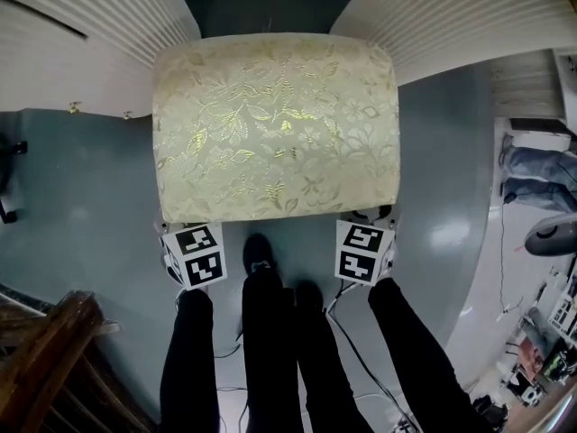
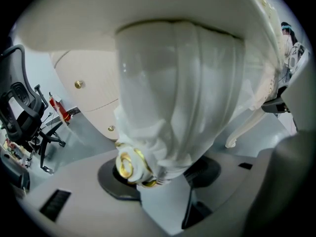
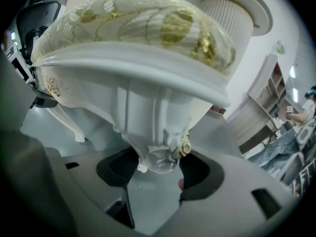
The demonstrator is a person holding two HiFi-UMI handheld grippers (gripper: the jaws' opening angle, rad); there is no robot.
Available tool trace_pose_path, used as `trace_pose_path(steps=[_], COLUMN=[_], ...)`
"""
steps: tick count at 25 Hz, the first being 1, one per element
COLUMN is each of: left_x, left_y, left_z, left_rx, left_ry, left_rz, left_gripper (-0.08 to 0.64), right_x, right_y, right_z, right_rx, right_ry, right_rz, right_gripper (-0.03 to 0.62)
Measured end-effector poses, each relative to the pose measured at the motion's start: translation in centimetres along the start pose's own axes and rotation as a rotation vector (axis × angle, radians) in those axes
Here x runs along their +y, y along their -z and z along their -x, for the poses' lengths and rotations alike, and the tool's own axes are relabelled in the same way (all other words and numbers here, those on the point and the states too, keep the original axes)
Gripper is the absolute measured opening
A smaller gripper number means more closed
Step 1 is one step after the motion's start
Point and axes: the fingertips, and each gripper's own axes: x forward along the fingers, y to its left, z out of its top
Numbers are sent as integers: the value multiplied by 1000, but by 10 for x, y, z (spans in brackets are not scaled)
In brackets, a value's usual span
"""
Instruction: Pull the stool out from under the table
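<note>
Head view is showing the stool (image 1: pixel 275 124) standing on the floor (image 1: pixel 81 197), its far edge just beside the table (image 1: pixel 99 16). Left gripper (image 2: pixel 158 179) jaws are clamping its near left leg (image 2: pixel 173 98); right gripper (image 3: pixel 155 171) jaws are clamping its near right leg (image 3: pixel 150 127).

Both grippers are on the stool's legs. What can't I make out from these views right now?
- Left gripper view: the white carved leg in the left gripper fills the frame, hiding its foot.
- Right gripper view: the second carved leg in the right gripper hides its foot likewise.
- Head view: the gold floral cushion covers both legs and both grippers' jaws.
- Head view: the white ribbed table is cut off by the top edge.
</note>
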Motion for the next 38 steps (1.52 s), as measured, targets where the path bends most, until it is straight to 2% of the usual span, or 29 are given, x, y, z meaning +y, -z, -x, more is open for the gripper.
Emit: trace_pose_path(steps=[27, 38], left_x=[3, 3], left_y=[0, 0], left_z=[1, 0], left_rx=[23, 18], left_ry=[-36, -45], left_rz=[18, 25], left_gripper=[253, 253], right_x=[1, 1], right_y=[0, 1], right_z=[-1, -2], right_rx=[22, 20], right_ry=[-28, -7], right_rz=[-2, -9], right_gripper=[267, 268])
